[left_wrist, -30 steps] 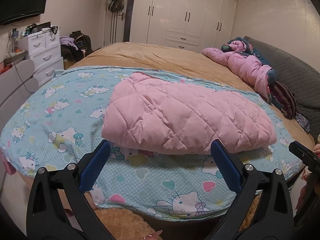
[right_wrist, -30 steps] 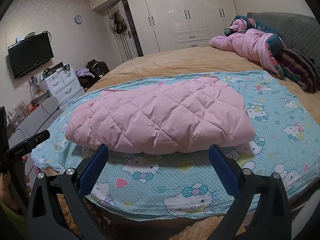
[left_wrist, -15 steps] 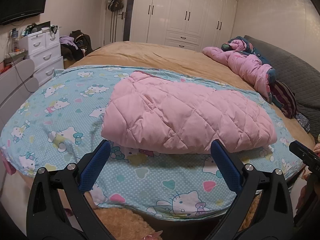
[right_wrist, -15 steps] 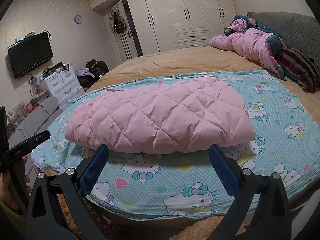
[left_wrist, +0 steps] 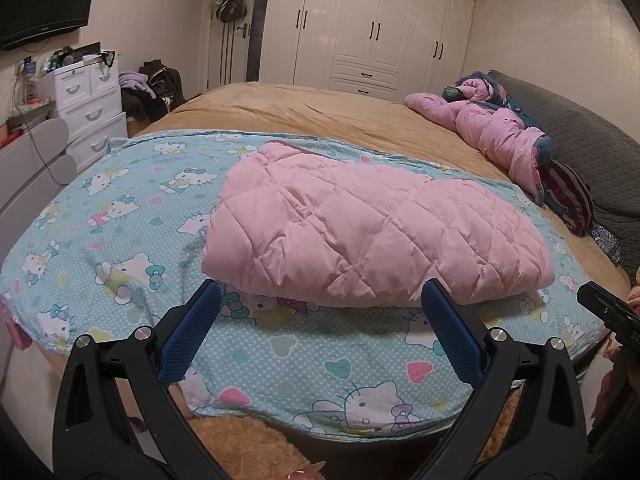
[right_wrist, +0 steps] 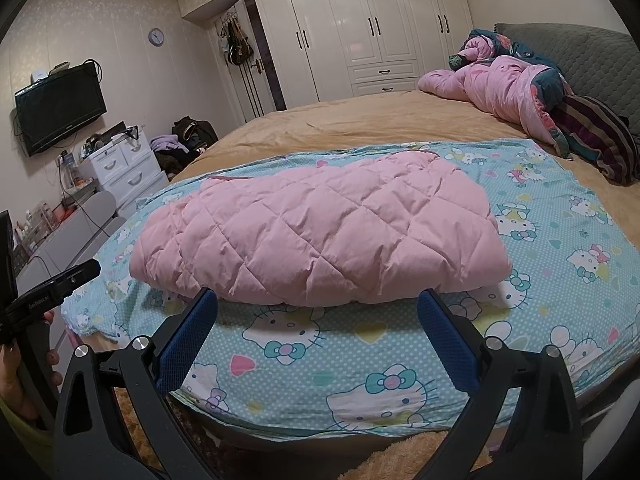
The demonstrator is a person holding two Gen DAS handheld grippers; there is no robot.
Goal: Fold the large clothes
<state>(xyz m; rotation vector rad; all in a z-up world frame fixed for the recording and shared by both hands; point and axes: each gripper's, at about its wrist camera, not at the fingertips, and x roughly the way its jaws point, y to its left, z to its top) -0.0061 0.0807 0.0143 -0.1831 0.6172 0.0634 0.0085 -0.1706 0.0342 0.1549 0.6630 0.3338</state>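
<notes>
Pink quilted jacket (left_wrist: 376,236) lies folded into a compact bundle on the cartoon-print sheet (left_wrist: 120,248), which covers the near end of the bed (left_wrist: 320,116). Left hand-held gripper (left_wrist: 320,330): jaws spread wide, empty, hovering at the bed's near edge, just short of the jacket's front fold. Right hand-held gripper (right_wrist: 318,334): likewise spread, empty, apart from the fabric. A second pink garment (right_wrist: 504,92) sits heaped near the grey headboard (right_wrist: 592,56), well apart.

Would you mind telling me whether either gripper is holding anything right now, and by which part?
Nothing is held. The left gripper and right gripper both have open jaws, short of the folded pink jacket.
</notes>
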